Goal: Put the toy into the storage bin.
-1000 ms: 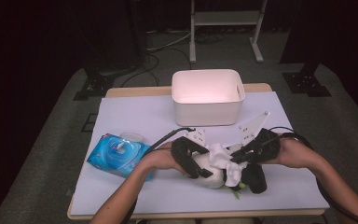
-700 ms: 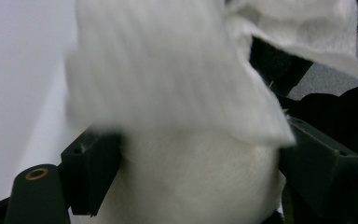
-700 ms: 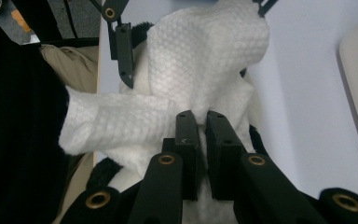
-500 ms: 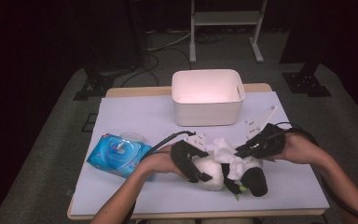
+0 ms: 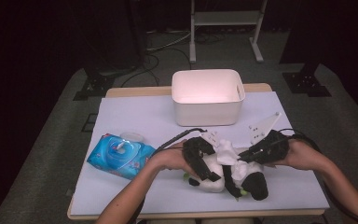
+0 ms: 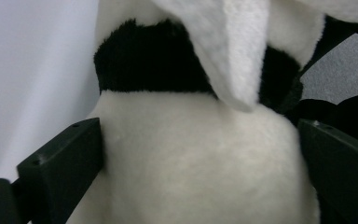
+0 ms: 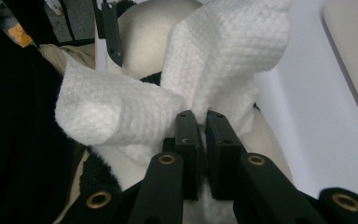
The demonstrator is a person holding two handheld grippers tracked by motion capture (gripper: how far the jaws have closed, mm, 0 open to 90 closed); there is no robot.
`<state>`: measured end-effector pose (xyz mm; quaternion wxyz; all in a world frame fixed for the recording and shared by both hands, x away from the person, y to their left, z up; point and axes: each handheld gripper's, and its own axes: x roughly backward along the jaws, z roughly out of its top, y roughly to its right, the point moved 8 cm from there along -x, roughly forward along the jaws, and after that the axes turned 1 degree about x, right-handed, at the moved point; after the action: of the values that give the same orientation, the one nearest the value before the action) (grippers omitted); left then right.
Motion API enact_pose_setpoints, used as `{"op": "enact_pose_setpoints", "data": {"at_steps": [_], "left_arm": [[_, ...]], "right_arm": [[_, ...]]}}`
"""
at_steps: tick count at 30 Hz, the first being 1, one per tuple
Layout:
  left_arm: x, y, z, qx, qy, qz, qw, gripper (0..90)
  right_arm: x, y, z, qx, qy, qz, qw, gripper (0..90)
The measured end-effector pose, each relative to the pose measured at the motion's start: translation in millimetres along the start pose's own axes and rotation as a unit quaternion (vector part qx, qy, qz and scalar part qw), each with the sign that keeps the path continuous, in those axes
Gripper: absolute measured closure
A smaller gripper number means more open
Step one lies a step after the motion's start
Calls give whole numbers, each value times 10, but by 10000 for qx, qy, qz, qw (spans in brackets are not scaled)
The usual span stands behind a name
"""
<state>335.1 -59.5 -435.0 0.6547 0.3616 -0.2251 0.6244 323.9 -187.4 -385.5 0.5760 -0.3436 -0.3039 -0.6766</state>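
Left gripper (image 5: 205,163), held in the person's left hand (image 5: 170,156), straddles the white body of a black-and-white plush toy (image 5: 228,175). Its jaws stand wide and have just been opening; in the left gripper view the toy's white belly (image 6: 191,163) lies between them, the left-hand jaw touching the fur, the right-hand jaw at the edge of it, and whether either presses cannot be told. Right gripper (image 5: 244,156), held in the right hand (image 5: 303,156), has its jaws nearly closed on a white wipe (image 5: 226,151); the right gripper view shows the textured wipe (image 7: 214,79) pinched between the two pads and billowing up on both sides above the toy. The toy lies on the white-covered surface (image 5: 135,112) at about 5 o'clock from its centre, near the front edge, between the two hands. A blue pack of wipes (image 5: 119,156) with a round lid lies at 9 o'clock from the toy, well apart from it, on the left part of the surface. A white bin (image 5: 207,112) stands at 12 o'clock from the toy, at the far edge of the surface. A black cable (image 5: 177,137) trails from the left gripper toward the bin.
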Motion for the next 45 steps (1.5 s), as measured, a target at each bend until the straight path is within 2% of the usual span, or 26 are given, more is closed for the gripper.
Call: {"op": "enact_pose_setpoints", "data": {"at_steps": [2,7,10,11,13,16,18,22,27,28,34,39,43,45], "left_arm": [[-39,-6,4,33,-20,-37,10000,3],[-118,-19,-1,-85,-88,-148,9998,0],[-178,-21,0,-73,-31,-202,9998,0],[-189,-25,2,-56,-4,-191,9998,11],[-159,-30,-3,-69,-20,-165,9998,87],[-70,-51,-1,-185,-3,-40,9998,224],[-27,-57,3,-208,-20,42,9998,249],[35,-72,19,-280,-64,179,9994,256],[105,-138,8,-330,-151,364,9987,256],[150,-180,-20,-377,-217,519,9977,255],[281,-265,-145,-298,-253,778,9962,253],[365,-310,-221,-354,-275,1138,9925,237],[324,-270,-233,-235,-172,1168,9927,199],[281,-230,-205,-213,-80,1108,9936,185]], "right_arm": [[-9,-3,-18,-22,29,14,10000,834],[-27,-15,-27,-31,54,63,10000,834],[-41,-30,-29,-4,17,73,10000,833],[-42,-32,-31,-8,18,83,10000,833],[-45,-20,-38,-33,61,90,9999,833],[-17,6,-25,-73,198,122,9997,832],[12,30,-1,-78,271,79,9996,832],[38,91,56,-26,367,108,9993,831],[71,169,164,72,355,-17,9993,828],[56,196,205,40,326,-22,9995,827],[-40,264,378,178,271,-17,9995,828],[-116,298,492,259,161,-19,9995,828],[-152,300,543,281,52,12,9996,827],[-188,296,555,308,29,66,9995,827]]}}
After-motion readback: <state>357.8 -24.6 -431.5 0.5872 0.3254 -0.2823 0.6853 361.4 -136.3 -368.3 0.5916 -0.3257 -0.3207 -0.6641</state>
